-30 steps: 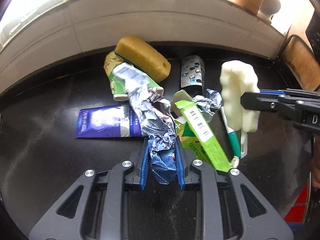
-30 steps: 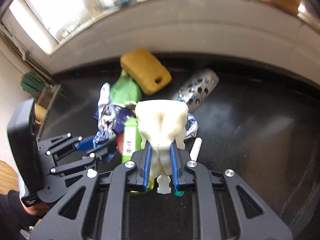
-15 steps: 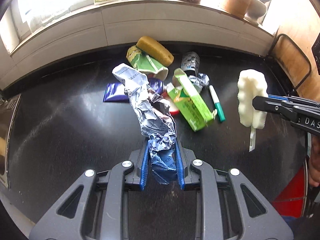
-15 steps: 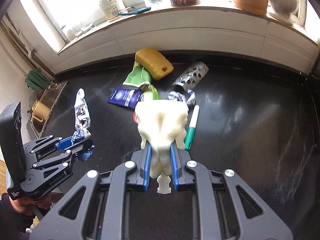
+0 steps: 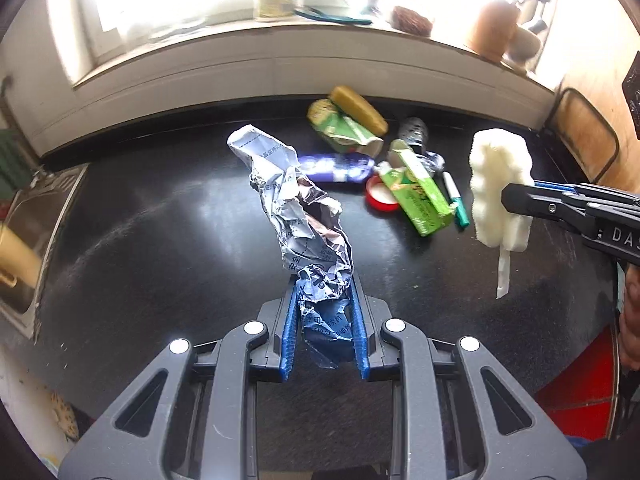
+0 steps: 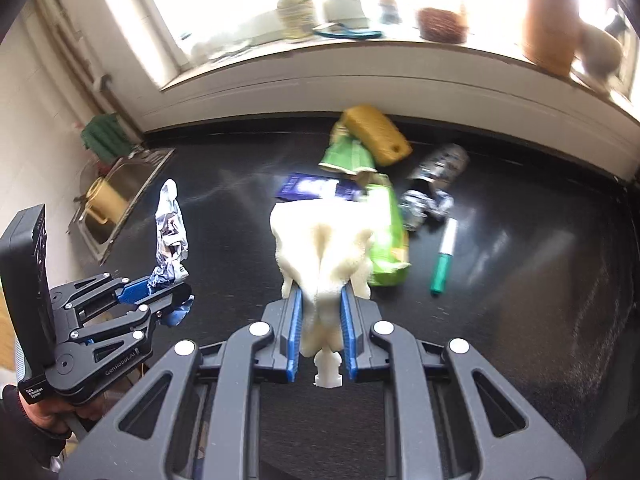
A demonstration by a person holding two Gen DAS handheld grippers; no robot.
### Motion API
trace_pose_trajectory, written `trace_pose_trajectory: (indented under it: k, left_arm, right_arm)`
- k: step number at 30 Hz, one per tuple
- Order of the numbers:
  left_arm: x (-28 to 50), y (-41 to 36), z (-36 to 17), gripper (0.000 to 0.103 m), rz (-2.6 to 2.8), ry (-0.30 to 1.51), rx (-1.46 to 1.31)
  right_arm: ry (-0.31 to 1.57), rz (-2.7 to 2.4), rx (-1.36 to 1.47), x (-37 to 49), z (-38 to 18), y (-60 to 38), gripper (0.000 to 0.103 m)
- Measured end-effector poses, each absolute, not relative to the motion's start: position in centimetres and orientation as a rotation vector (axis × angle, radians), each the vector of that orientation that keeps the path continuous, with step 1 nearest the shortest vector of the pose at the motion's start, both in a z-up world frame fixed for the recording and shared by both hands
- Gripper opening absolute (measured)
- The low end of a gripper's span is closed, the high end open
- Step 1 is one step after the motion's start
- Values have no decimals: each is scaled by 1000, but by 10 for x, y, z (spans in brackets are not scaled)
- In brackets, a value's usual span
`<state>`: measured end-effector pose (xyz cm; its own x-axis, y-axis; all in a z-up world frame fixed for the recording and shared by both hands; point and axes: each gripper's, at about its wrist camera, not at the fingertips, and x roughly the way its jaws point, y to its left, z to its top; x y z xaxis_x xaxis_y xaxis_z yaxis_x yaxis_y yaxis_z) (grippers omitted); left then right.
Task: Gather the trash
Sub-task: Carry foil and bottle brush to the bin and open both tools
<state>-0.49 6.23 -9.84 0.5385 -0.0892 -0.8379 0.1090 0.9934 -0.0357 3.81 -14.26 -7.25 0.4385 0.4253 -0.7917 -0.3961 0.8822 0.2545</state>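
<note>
My left gripper [image 5: 323, 300] is shut on a crumpled silver and blue foil wrapper [image 5: 296, 216] and holds it upright above the black counter [image 5: 160, 240]; both show at left in the right wrist view [image 6: 170, 228]. My right gripper [image 6: 320, 296] is shut on a white foam piece with a plastic stem [image 6: 320, 248], also held up in the air; it shows at right in the left wrist view [image 5: 498, 196]. A pile of trash lies at the back of the counter: a green carton [image 5: 420, 196], a purple packet [image 5: 340, 168], a red lid [image 5: 380, 200].
A yellow sponge [image 6: 376, 132], a green wrapper [image 6: 348, 156], a crushed silver can [image 6: 440, 164], crumpled foil [image 6: 424, 206] and a green marker [image 6: 444, 256] lie by the pile. A sink [image 6: 116, 200] lies at the left. A red container [image 5: 580, 392] sits at lower right.
Both grippers have lifted and pulled back from the pile with their loads. The trash pile now looks smaller and farther away.
</note>
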Motion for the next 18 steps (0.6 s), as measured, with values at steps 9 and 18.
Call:
trace_pose_trajectory:
  k: [9, 18]
  left_arm:
    - [-94, 168, -93, 23, 162, 980, -59]
    - [-220, 269, -143, 23, 447, 1081, -253]
  right_arm:
    - [1032, 865, -149, -4, -81, 26, 18]
    - [1119, 1196, -366, -103, -121, 182, 18]
